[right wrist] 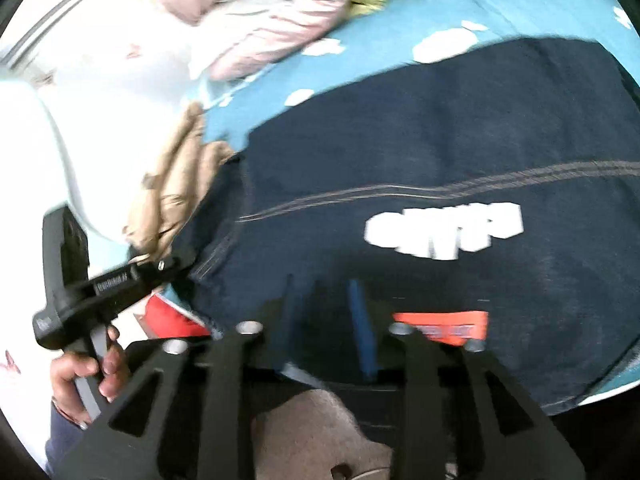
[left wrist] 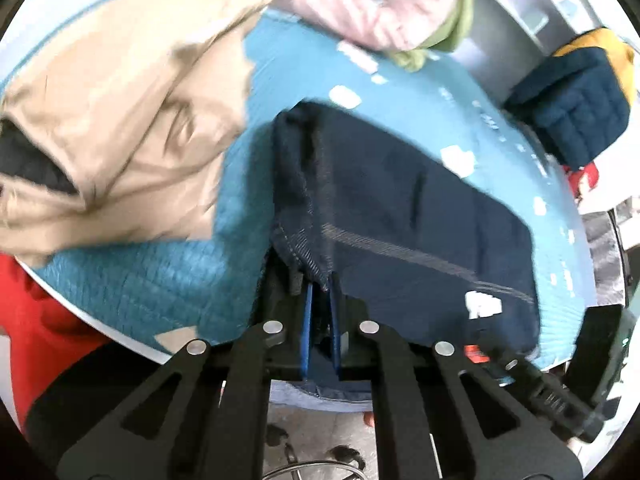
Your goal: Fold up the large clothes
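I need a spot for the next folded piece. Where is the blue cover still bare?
Bare cloud-print blue cover shows between the beige hooded jacket and the navy denim garment, and beyond the navy toward the pink quilted jacket. The near-left corner is also bare. The far edge is crowded: pink jacket, green cloth.

— Where does everything sit relative to the folded garment (left wrist: 420,216)?

— It lies on the bedspread (left wrist: 168,280). Left of it, the hooded jacket (left wrist: 120,128); behind it, a quilted heap (left wrist: 360,4) (at the bed's far edge). The left gripper (left wrist: 320,300) meets its near corner.
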### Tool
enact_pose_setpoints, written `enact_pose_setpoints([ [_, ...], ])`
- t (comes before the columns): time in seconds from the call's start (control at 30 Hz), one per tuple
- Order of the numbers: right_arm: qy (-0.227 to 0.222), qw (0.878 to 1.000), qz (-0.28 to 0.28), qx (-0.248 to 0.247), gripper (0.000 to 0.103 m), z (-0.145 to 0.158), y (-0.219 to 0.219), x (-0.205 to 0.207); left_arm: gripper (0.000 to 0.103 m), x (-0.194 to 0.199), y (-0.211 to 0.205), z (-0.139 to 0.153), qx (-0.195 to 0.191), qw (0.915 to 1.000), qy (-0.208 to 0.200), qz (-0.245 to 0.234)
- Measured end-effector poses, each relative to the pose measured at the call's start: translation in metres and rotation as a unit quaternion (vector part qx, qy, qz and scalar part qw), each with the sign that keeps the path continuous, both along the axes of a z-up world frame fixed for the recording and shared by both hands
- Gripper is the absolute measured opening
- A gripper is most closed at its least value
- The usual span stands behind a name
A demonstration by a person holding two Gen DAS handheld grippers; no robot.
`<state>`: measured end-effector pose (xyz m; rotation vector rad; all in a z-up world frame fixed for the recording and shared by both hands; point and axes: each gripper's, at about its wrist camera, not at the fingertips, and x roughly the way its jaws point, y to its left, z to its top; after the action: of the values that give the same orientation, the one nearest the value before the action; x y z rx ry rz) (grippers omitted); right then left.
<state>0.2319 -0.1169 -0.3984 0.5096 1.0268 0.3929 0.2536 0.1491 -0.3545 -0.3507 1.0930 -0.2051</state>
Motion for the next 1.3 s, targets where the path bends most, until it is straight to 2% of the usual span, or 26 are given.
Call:
enact_pose_setpoints([
  [0.07,-0.019,1.000,0.025,0.002,0.051,0.007,0.016,-0.003,0.007,0.000,-0.006,0.012,-0.004,0.9999,-0.012,-0.011],
  [0.2,-0.040,0.997,0.067,0.002,0.057,0.011,0.048,-0.006,0.007,0.001,-0.016,0.026,-0.010,0.9995,-0.019,-0.024],
  [0.4,-0.073,0.992,0.098,0.008,0.069,0.020,0.076,-0.011,0.007,0.003,-0.022,0.037,-0.031,0.9988,-0.017,-0.035],
  [0.53,-0.084,0.992,0.089,-0.015,0.076,0.019,0.089,-0.004,0.007,0.003,-0.028,0.043,-0.036,0.9981,-0.022,-0.045],
  [0.7,-0.086,0.994,0.070,-0.023,0.076,0.012,0.102,0.010,0.007,0.004,-0.038,0.049,-0.038,0.9974,-0.025,-0.055],
  [0.77,-0.081,0.995,0.058,-0.002,0.076,0.007,0.101,0.015,0.006,0.004,-0.041,0.051,-0.036,0.9973,-0.026,-0.057],
  [0.83,-0.069,0.997,0.040,-0.005,0.076,0.003,0.097,0.022,0.006,0.005,-0.040,0.052,-0.040,0.9972,-0.026,-0.058],
  [0.9,-0.069,0.997,0.036,-0.006,0.063,0.002,0.094,0.025,0.006,0.005,-0.042,0.053,-0.041,0.9969,-0.025,-0.062],
  [0.97,-0.050,0.998,0.025,-0.010,0.027,0.000,0.087,0.030,0.006,0.005,-0.045,0.054,-0.039,0.9967,-0.024,-0.066],
  [1.07,-0.044,0.999,0.007,0.021,0.017,0.003,0.064,0.028,0.008,0.002,-0.055,0.061,-0.056,0.9950,-0.026,-0.079],
  [1.13,-0.046,0.998,-0.008,0.050,0.016,0.012,0.045,0.026,0.014,-0.002,-0.063,0.074,-0.073,0.9923,-0.041,-0.091],
  [1.2,-0.048,0.995,-0.028,0.087,0.015,0.023,0.021,0.021,0.037,-0.007,-0.071,0.092,-0.104,0.9863,-0.062,-0.112],
  [1.23,-0.049,0.993,-0.040,0.102,0.015,0.028,0.009,0.020,0.044,-0.011,-0.074,0.103,-0.119,0.9824,-0.079,-0.120],
  [1.27,-0.050,0.991,-0.047,0.113,0.015,0.032,-0.001,0.019,0.056,-0.014,-0.077,0.114,-0.123,0.9802,-0.099,-0.119],
  [1.3,-0.054,0.988,-0.056,0.130,0.015,0.039,-0.016,0.015,0.060,-0.017,-0.079,0.122,-0.121,0.9792,-0.116,-0.114],
])
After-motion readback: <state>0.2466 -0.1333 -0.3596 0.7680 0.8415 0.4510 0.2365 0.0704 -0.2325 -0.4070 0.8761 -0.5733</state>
